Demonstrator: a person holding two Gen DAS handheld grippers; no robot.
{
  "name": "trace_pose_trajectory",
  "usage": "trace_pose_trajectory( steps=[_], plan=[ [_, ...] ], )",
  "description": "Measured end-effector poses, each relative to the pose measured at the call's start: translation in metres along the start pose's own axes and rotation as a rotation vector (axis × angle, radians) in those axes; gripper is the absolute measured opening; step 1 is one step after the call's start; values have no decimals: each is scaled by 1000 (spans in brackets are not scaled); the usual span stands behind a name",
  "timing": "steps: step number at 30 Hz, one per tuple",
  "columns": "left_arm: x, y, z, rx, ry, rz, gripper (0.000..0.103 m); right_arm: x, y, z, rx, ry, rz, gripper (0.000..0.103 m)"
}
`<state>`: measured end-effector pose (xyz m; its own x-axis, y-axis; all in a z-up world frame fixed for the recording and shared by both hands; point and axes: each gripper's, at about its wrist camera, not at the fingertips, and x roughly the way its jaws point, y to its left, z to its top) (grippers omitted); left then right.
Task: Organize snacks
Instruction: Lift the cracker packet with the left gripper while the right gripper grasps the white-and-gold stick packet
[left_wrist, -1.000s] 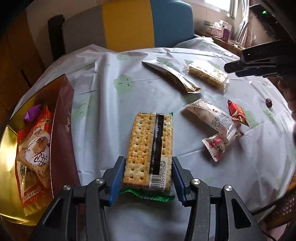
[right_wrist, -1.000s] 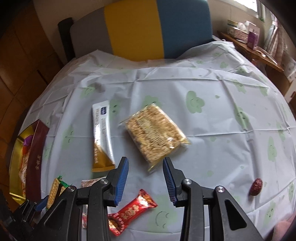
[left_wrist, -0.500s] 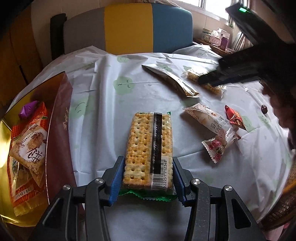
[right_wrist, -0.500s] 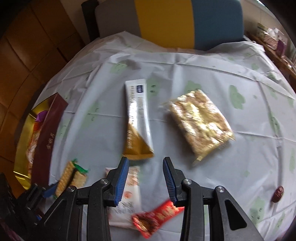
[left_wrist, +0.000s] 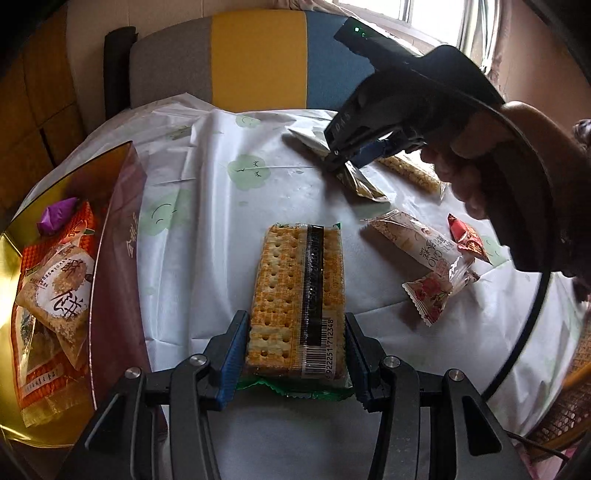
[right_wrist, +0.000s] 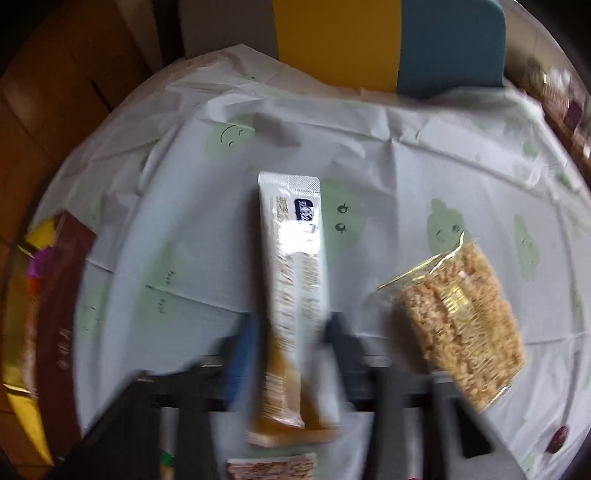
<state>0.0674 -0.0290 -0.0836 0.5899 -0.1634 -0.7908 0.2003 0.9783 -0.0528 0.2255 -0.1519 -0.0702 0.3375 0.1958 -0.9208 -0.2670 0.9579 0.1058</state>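
Foil sachet (right_wrist: 295, 295), frame centre, lies between the right gripper (right_wrist: 291, 350) jaws, which have just been closing; grip it squarely before lifting. Your left gripper (left_wrist: 293, 354) holds the crackers (left_wrist: 297, 295), lower centre; box (left_wrist: 122, 266) sits left.

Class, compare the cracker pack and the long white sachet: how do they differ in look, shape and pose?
The cracker pack is clear, showing square crackers and a barcode; the sachet is opaque white with a gold-brown end. The pack is broad and flat; the sachet is narrow and long. The pack sits between the left tongs, the sachet between the right tongs, which have just been closing. Both lie lengthwise between blue pads, over the tablecloth.
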Motion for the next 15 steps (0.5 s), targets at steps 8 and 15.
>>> trace_pose_trajectory(
  steps=[8, 15],
  plan=[
    [1, 0, -1, -1, -1, 5, 50, -22, 19, -38, -271, 37, -28, 23],
    [1, -3, 0, 5, 4, 24, 50, -24, -17, -62, -203, 19, 28, 29]
  ],
)
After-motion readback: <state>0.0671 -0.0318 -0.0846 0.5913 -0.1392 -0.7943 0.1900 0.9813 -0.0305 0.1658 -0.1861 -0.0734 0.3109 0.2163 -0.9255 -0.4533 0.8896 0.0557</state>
